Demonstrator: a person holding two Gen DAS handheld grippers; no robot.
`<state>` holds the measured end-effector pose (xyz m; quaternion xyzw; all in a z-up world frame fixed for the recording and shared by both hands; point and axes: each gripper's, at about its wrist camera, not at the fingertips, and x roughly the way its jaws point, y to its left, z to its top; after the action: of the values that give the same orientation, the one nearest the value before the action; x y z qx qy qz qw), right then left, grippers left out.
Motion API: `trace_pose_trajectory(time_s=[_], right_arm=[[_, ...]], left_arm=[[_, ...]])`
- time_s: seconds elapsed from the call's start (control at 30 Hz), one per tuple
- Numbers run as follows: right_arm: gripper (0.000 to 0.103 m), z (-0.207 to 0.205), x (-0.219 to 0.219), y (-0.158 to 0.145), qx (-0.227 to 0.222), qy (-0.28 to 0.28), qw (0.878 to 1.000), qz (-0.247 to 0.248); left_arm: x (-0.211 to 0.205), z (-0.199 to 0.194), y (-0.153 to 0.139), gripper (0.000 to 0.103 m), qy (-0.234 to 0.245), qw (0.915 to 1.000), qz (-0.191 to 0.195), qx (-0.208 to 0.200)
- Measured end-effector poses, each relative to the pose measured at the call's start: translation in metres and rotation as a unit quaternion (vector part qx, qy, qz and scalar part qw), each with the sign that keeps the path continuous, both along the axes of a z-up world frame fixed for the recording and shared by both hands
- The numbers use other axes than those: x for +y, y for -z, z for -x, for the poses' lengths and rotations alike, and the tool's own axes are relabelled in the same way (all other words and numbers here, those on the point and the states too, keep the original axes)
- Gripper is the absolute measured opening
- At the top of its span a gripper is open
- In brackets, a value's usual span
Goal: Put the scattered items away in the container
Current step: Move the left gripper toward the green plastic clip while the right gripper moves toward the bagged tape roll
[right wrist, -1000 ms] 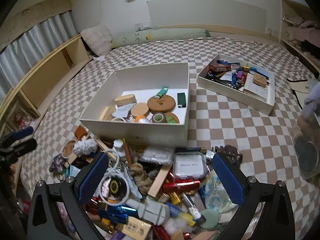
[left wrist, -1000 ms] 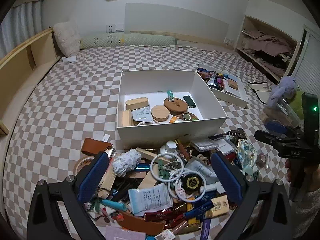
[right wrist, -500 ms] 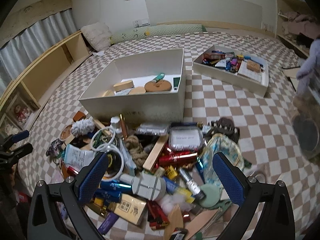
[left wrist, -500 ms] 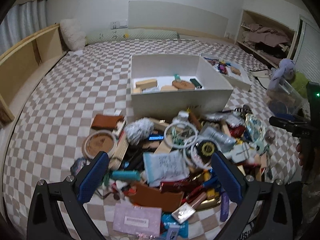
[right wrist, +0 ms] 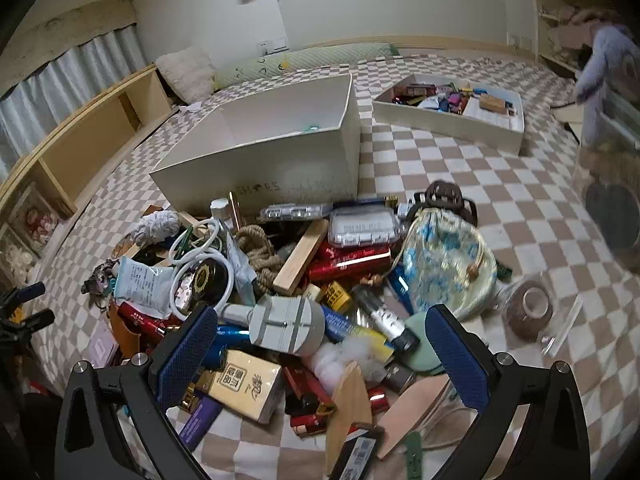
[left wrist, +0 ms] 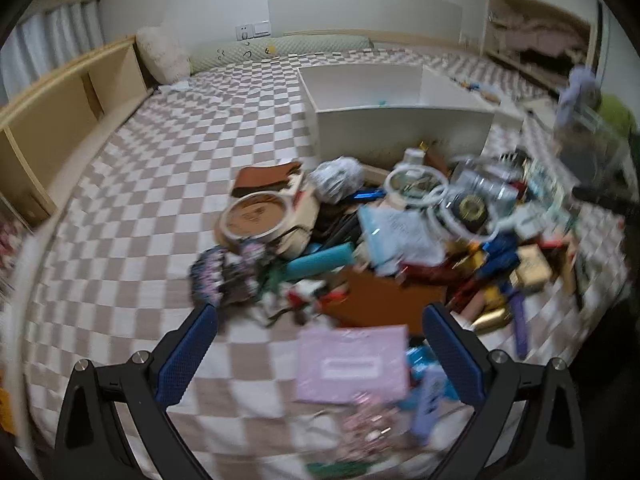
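- While both grippers hang wide open and empty, left gripper [left wrist: 320, 354] over the pink card [left wrist: 352, 364], right gripper [right wrist: 322, 354] over the grey cylinder [right wrist: 286, 325], your nearest risk is pinching two overlapped pieces at once.
- Pile [right wrist: 304, 280], mid-field: the wooden block [right wrist: 301, 258] leans on the rope [right wrist: 256, 248]; pulling either may spill neighbours.
- White box [right wrist: 280, 148], just behind the pile: near wall hides its contents.
- Left view is motion-blurred, so small items there are unreadable.

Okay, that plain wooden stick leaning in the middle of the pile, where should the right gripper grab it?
Grip the wooden stick near its raised upper end, across the narrow sides, descending from above. It lies tilted on the pile, and that end looks clearest for the open right gripper.
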<state>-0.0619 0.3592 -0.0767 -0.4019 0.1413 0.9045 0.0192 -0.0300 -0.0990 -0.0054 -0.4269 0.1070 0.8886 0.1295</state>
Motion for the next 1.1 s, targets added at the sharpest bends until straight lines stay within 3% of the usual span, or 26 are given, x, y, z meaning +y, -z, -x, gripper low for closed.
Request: trace_pose_trajectory(time_s=[0.2,0.5,0.6,0.77,0.9,1.0,1.1], right_arm=[[0.103,-0.005,0.001,0.016,-0.006,0.021,0.999,0.028],[0.103,-0.013,-0.003,0.028,-0.007,0.018,0.999,0.044],[0.103,-0.013,-0.006,0.028,-0.002,0.014,0.999,0.042],[0.103,-0.01,-0.016,0.031,-0.008,0.003,0.999,0.037],[0.103,-0.01,-0.023,0.032,-0.012,-0.007,0.999,0.03],[0.103,-0.009,-0.026,0.034,-0.014,-0.011,1.0,0.023],[0.103,-0.008,-0.026,0.035,-0.016,-0.01,1.0,0.021]], left_arm=[[-0.014,-0.013,0.01,0.103,0.009,0.9997,0.021,-0.01],[-0.013,-0.038,0.036,0.103,0.043,0.9928,0.094,-0.062],[-0.005,-0.046,0.051,0.103,0.075,0.9854,0.128,-0.084],[0.016,-0.059,0.077,0.103,0.138,0.9643,0.201,-0.103],[0.017,-0.06,0.093,0.103,0.162,0.9509,0.229,-0.131],[0.011,-0.053,0.102,0.103,0.153,0.9482,0.243,-0.136],[0.002,-0.043,0.106,0.103,0.135,0.9509,0.24,-0.142]])
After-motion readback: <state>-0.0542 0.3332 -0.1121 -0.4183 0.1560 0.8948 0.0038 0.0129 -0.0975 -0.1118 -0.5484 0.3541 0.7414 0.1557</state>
